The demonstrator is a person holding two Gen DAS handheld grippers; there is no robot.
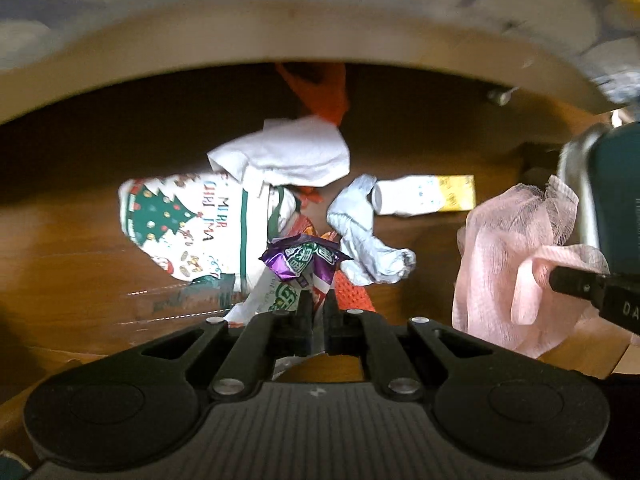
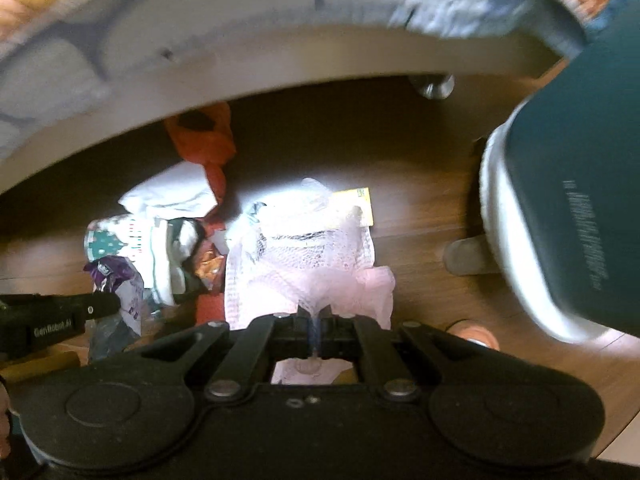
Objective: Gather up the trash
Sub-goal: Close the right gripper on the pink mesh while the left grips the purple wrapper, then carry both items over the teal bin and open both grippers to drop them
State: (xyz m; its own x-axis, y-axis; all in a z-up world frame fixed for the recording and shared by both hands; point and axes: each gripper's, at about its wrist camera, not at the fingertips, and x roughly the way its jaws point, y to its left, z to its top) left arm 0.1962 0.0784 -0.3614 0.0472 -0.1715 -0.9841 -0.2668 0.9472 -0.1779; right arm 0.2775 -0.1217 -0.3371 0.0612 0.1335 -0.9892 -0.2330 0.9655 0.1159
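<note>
We read "Genrobot.AI" on the left gripper (image 2: 106,307) and "DA" on the right gripper (image 1: 560,280). Upside-down letters, "MERR" and "CHRI", stand on the Christmas-tree napkin (image 1: 188,224). The teal bin's (image 2: 580,208) print blurs.

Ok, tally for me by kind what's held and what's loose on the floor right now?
Held wrappers: 1, purple wrapper in left gripper
Held mesh: 1, pink mesh in right gripper
Loose white paper or tissue: 3
Loose Christmas-print bag: 1
Loose orange-red pieces: cannot count
Total countable: 6
</note>
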